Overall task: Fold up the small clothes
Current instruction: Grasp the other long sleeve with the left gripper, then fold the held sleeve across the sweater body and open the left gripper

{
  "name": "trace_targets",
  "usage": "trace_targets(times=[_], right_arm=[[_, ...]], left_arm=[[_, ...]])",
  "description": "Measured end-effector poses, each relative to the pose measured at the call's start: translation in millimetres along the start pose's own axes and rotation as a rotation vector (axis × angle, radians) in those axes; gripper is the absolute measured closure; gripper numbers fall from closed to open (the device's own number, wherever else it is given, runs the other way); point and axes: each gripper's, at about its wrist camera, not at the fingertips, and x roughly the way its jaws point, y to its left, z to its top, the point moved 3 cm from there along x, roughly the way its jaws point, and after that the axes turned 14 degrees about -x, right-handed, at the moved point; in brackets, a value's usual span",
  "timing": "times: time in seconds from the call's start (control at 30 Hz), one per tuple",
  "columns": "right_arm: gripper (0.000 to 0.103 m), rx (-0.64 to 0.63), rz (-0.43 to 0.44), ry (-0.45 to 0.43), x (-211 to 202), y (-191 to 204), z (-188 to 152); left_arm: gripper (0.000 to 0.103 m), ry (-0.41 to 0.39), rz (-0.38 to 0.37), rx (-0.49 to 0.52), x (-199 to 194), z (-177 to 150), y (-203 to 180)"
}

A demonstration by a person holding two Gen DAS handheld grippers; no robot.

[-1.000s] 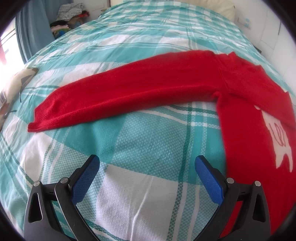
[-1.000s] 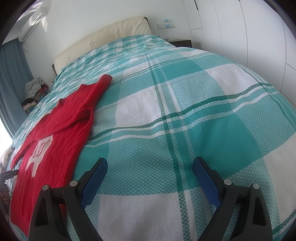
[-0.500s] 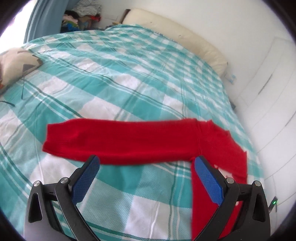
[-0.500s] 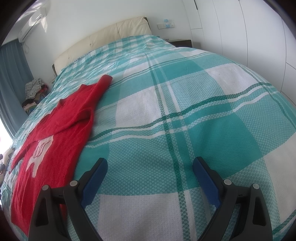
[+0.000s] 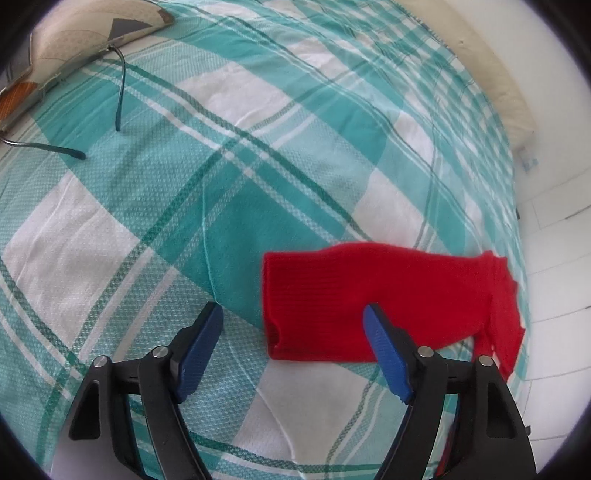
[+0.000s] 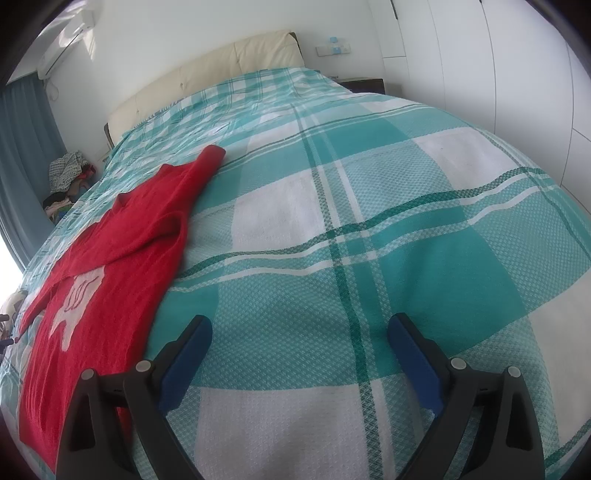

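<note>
Room: a bedroom with white walls; a cream headboard at 12 o'clock in the right wrist view, a blue curtain at 9 o'clock, white cupboard doors at 2 o'clock.
Bed: covered by a teal-and-white plaid sheet that fills most of both views.
Sweater: red, lying flat on the bed at 9 o'clock in the right wrist view, with a white motif on its front and one sleeve reaching toward 11 o'clock.
Sleeve: in the left wrist view it lies flat on the sheet at 4 o'clock, cuff end pointing toward 9 o'clock, the rest running toward the bed's edge at 3 o'clock.
Left gripper: jaws wide apart and holding nothing; the cuff sits between the two blue pads, nearer the right one, which overlaps the sleeve in the picture. Whether a pad touches the cloth cannot be told.
Right gripper: jaws wide apart and holding nothing, over bare sheet at 6 o'clock; the sweater's hem lies just beside its left finger.
Pillow: patterned, at 10 o'clock in the left wrist view.
Glasses: thin dark temples lying on the sheet just below the pillow.
Clothes pile: heaped by the curtain at 9 o'clock in the right wrist view.
</note>
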Motion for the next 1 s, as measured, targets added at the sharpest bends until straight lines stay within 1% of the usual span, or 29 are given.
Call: trace_targets(times=[0.03, 0.07, 0.13, 0.17, 0.2, 0.23, 0.27, 0.33, 0.43, 0.53, 0.6, 0.7, 0.8, 0.87, 0.93, 0.97, 1.0], right_arm=[[0.008, 0.0, 0.0, 0.0, 0, 0, 0], [0.008, 0.0, 0.0, 0.0, 0, 0, 0], [0.008, 0.0, 0.0, 0.0, 0, 0, 0], [0.008, 0.0, -0.001, 0.0, 0, 0, 0], [0.008, -0.001, -0.002, 0.001, 0, 0, 0], [0.007, -0.002, -0.002, 0.001, 0, 0, 0], [0.008, -0.002, -0.002, 0.001, 1, 0, 0], [0.007, -0.001, -0.002, 0.001, 1, 0, 0], [0.007, -0.002, -0.002, 0.002, 1, 0, 0], [0.007, -0.011, -0.012, 0.011, 3, 1, 0], [0.007, -0.02, -0.022, 0.019, 4, 3, 1], [0.007, -0.029, -0.034, 0.028, 6, 5, 1], [0.006, -0.031, -0.036, 0.032, 6, 4, 2], [0.006, -0.031, -0.037, 0.034, 7, 4, 2], [0.006, -0.033, -0.038, 0.035, 8, 4, 2], [0.006, -0.034, -0.038, 0.037, 7, 5, 2], [0.005, -0.035, -0.037, 0.037, 8, 5, 2]], left_arm=[[0.032, -0.003, 0.005, 0.004, 2, -2, -1], [0.04, -0.008, 0.02, 0.015, 6, -3, -4], [0.073, -0.016, 0.058, 0.044, 12, -5, -12], [0.097, -0.003, 0.067, 0.048, 14, -4, -15], [0.098, 0.007, 0.059, 0.042, 13, -4, -20], [0.098, -0.004, 0.063, 0.053, 7, -4, -27], [0.099, -0.027, 0.069, 0.087, -1, -4, -40], [0.099, -0.074, 0.037, 0.155, -27, -6, -76], [0.099, -0.126, -0.044, 0.288, -67, -20, -154], [0.099, -0.168, -0.117, 0.464, -94, -53, -248], [0.099, -0.168, -0.168, 0.569, -97, -81, -307], [0.099, -0.135, -0.219, 0.709, -82, -130, -383], [0.099, -0.081, -0.24, 0.814, -50, -180, -439], [0.099, -0.039, -0.242, 0.854, -24, -210, -463], [0.098, 0.014, -0.243, 0.857, 5, -232, -478], [0.097, 0.037, -0.242, 0.852, 19, -243, -483], [0.093, 0.061, -0.242, 0.847, 33, -251, -486]])
